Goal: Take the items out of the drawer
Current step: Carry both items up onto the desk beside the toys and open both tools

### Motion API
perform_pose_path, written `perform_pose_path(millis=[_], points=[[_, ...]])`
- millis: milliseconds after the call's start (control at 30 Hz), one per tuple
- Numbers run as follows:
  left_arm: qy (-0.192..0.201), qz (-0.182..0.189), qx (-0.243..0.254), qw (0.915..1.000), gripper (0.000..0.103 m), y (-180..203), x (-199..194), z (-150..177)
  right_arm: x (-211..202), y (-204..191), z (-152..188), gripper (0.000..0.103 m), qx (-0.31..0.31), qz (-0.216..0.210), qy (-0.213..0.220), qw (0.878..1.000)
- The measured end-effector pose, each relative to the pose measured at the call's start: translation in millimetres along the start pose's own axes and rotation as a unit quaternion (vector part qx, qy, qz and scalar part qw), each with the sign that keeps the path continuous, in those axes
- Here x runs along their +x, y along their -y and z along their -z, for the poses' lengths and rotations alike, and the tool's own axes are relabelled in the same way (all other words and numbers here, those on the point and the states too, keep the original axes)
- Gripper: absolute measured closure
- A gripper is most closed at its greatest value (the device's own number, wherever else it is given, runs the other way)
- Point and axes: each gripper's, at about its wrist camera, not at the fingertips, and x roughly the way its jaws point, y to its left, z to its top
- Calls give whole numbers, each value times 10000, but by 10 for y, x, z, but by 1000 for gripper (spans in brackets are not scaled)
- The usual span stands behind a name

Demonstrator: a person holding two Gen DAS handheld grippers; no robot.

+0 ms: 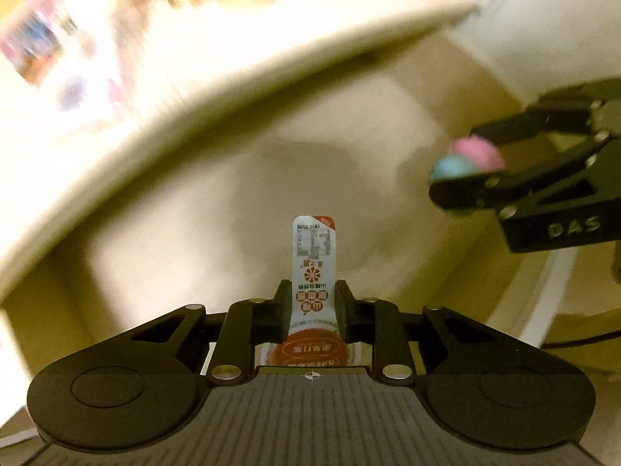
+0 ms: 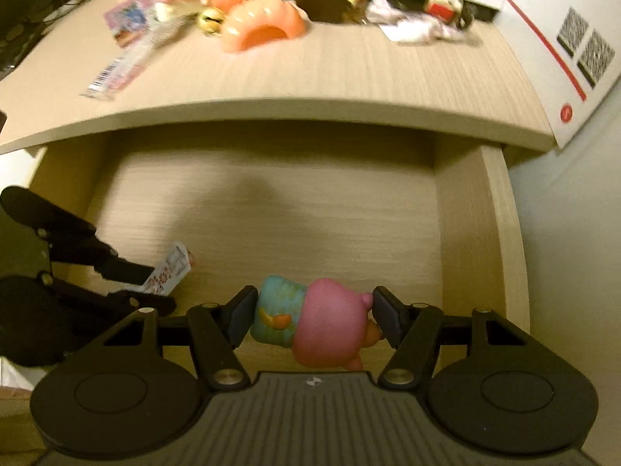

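My left gripper [image 1: 312, 303] is shut on a white and orange sachet [image 1: 313, 272], which stands up between the pads over the open wooden drawer [image 1: 155, 256]. My right gripper [image 2: 310, 316] is shut on a pink and blue toy figure [image 2: 310, 322], gripped across its width above the drawer's floor [image 2: 271, 209]. From the left wrist the right gripper [image 1: 471, 167] shows at the right with the toy figure [image 1: 465, 161] in it. From the right wrist the left gripper [image 2: 151, 285] shows at the lower left with the sachet [image 2: 170, 270].
The desk top [image 2: 310, 77] overhangs the drawer's back. On it lie an orange toy [image 2: 264, 25], a pink packet [image 2: 132, 19], a long wrapper [image 2: 116, 72] and dark and gold toys [image 2: 333, 0]. A white box [image 2: 562, 39] with codes stands at the right.
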Motion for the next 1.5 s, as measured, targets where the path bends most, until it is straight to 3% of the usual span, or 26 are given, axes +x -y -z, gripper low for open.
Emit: perform_pose_path(millis=[200,267,400,600,733,1000,1200,1333,1500], points=[[1105,257,256,9932,77,85,-965,-76,-533,2,-173,39,4,93,611,9981],[1499,146,436,9876,77,106,-1241,-163,-755,6,-288,39,34,84,940,9955],[1921,-193,645,9791,77,-110,-1478,-454,-1048,64,-618,39,-51,265,1409,9897],[1608,-507,828,9822,77,-455,-1089,-1028,-930,138,-1133,39,-76,187,1666,9858],[1468,-520,576,9861,77,-663,-849,-1224,-648,62,-1366,39,-476,163,1762,9831],[1483,-329,295,9880,77,-850,-604,-1202,-221,-7,-1543,37,-905,199,1889,9776],[1716,-244,-227,9846,76,-983,-798,-1143,-398,146,-1472,31,-693,-199,2160,9737],[2144,-277,-696,9739,77,-1091,-1051,-1001,-671,352,-1287,27,-344,-308,2438,9687],[2223,-200,-845,9711,77,-1101,-1200,-856,-695,477,-996,27,-95,-449,1928,9802]])
